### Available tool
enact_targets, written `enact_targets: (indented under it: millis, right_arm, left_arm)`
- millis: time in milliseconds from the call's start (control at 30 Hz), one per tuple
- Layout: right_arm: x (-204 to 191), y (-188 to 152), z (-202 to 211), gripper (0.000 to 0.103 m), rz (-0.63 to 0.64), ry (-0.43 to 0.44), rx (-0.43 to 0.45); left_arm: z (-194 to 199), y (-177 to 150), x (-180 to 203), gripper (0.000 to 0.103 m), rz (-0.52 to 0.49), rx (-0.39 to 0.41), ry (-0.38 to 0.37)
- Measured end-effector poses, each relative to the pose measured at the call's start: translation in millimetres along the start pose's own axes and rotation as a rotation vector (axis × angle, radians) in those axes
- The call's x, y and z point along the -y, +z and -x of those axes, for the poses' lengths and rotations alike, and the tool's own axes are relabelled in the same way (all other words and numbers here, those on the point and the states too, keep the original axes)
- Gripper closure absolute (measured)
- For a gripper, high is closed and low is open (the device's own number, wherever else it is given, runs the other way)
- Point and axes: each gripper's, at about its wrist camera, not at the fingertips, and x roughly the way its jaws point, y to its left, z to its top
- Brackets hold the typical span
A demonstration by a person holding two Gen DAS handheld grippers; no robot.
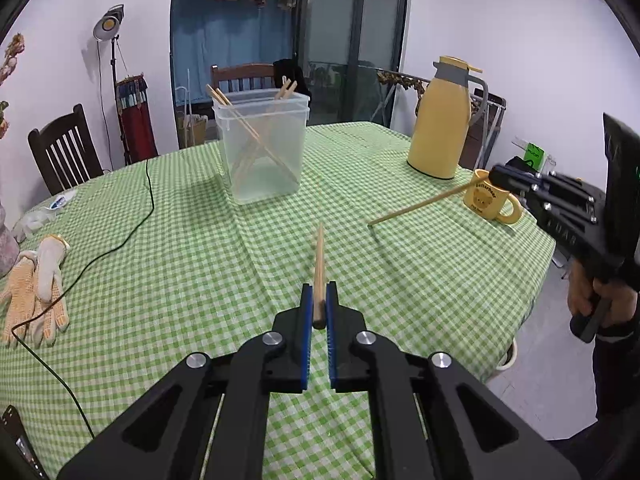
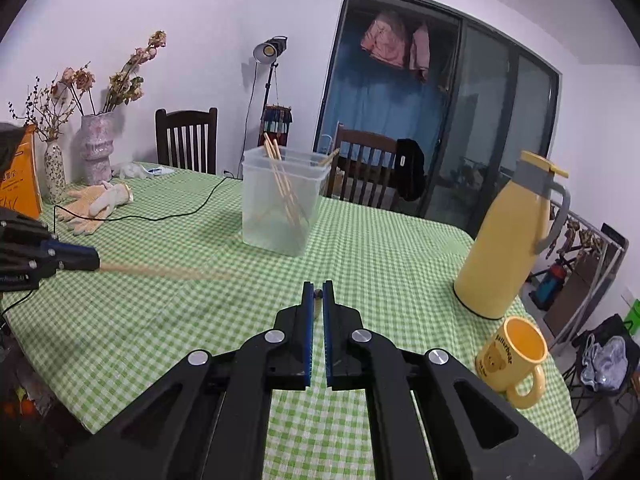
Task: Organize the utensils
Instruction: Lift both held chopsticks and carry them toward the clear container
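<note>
We've got one chopstick (image 1: 319,268) clamped in the left claw (image 1: 319,304), sticking forward over the desk (image 1: 200,260), and a second chopstick (image 1: 420,205) pinched in the right claw (image 2: 317,300), seen end-on there. Neither is dropped yet, while several chopsticks (image 1: 256,148) already stand in the clear bin (image 1: 264,152) farther back, well apart from both claws.

Yellow mug (image 2: 514,360) beside yellow jug: bear picture, word "Butterbear" arched above it, smaller line under bear too small to read. Orange board (image 2: 22,174) at left table edge: dark characters, unreadable. Green sign (image 1: 534,156) far right: blurred.
</note>
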Motion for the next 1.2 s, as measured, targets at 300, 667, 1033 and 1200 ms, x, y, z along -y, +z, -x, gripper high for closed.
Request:
enact_targets:
  millis: [300, 667, 1033, 1200]
  right_arm:
    - [-2.3, 10.2, 3.7, 0.099, 0.011, 0.016, 0.026]
    - [14.3, 56.4, -21.4, 0.099, -0.019, 0.164, 0.023]
    - [42.0, 86.0, -62.0, 0.099, -0.121, 0.211, -0.074]
    - [42.2, 95.8, -68.6, 0.099, -0.113, 0.241, -0.076]
  left_arm:
    - [10.0, 14.9, -7.1, 0.099, 0.004, 0.033, -0.014]
    - [13.7, 83.5, -26.2, 0.099, -0.014, 0.076, -0.046]
    - [-29.7, 147.1, -40.6, 0.099, 0.007, 0.014, -0.083]
    - [-35.9, 161.5, -47.9, 0.100, 0.027, 0.038, -0.096]
